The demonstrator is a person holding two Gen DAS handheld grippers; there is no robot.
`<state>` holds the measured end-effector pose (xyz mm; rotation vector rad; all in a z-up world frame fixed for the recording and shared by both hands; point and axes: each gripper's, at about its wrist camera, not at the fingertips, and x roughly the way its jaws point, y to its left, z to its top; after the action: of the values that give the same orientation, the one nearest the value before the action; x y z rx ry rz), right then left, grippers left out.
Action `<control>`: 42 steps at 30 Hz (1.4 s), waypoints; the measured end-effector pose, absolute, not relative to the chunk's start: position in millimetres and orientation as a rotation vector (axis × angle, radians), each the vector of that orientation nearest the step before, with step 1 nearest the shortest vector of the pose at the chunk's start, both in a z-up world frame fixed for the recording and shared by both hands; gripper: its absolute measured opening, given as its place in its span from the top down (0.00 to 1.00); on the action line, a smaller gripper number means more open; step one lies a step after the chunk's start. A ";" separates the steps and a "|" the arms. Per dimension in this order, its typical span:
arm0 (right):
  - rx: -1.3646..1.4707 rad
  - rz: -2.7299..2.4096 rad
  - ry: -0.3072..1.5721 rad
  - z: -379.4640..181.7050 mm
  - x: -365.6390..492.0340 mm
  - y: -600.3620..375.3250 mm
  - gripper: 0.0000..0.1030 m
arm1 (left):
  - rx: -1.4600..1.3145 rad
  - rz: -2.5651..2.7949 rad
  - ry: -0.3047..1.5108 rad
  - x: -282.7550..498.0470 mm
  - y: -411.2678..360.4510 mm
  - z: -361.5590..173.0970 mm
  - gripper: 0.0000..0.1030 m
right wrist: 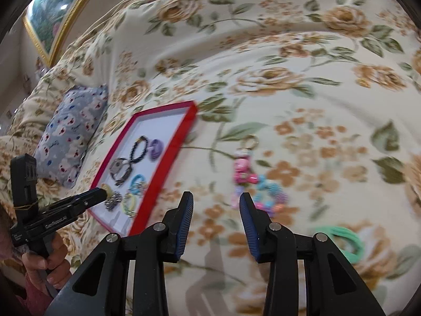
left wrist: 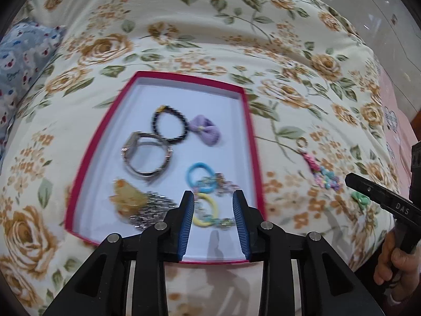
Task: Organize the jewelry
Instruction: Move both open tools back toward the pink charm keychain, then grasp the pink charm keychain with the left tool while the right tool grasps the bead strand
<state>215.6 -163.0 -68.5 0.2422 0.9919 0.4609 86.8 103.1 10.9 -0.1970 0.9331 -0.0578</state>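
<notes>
A red-rimmed tray (left wrist: 252,131) with a white floor lies on the flowered bedspread. In it are a black bead bracelet (left wrist: 169,125), a silver watch (left wrist: 147,155), a purple scrunchie (left wrist: 205,129), a blue hair tie (left wrist: 200,177), a yellow hair tie (left wrist: 206,209), an amber clip (left wrist: 129,196) and a silver chain (left wrist: 152,212). My left gripper (left wrist: 213,200) hovers open over the yellow tie, nothing pressed between its pads. To the right of the tray lie a pink keychain (right wrist: 243,169), pastel beads (right wrist: 268,197) and a green hair tie (right wrist: 342,239). My right gripper (right wrist: 216,201) stands open above the bedspread, empty.
A blue patterned pillow (right wrist: 71,131) lies left of the tray. A framed picture (right wrist: 58,8) hangs on the wall at the upper left. A hand (right wrist: 44,260) holds the left gripper's handle. The bedspread (right wrist: 289,84) rises in soft folds behind the jewelry.
</notes>
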 end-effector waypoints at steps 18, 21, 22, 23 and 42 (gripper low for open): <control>0.255 0.366 1.008 -84.7 218.6 -210.6 0.62 | -0.126 -0.182 0.965 127.4 40.1 14.2 0.65; 0.228 0.378 1.019 -87.6 225.0 -205.1 0.62 | -0.121 -0.188 0.967 136.2 32.3 12.9 0.65; 0.215 0.381 1.022 -88.9 227.4 -202.8 0.62 | -0.118 -0.190 0.968 139.8 29.1 12.3 0.64; 0.202 0.383 1.026 -90.5 229.9 -200.6 0.62 | -0.115 -0.191 0.970 142.5 26.9 11.6 0.64; 0.117 0.378 1.046 -107.2 251.8 -204.3 0.88 | -0.083 -0.257 1.049 208.3 -23.5 -22.7 0.52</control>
<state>251.8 -204.3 -107.2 0.1170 1.0465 0.3776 208.3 -23.5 -22.7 -0.0832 1.0489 -0.2572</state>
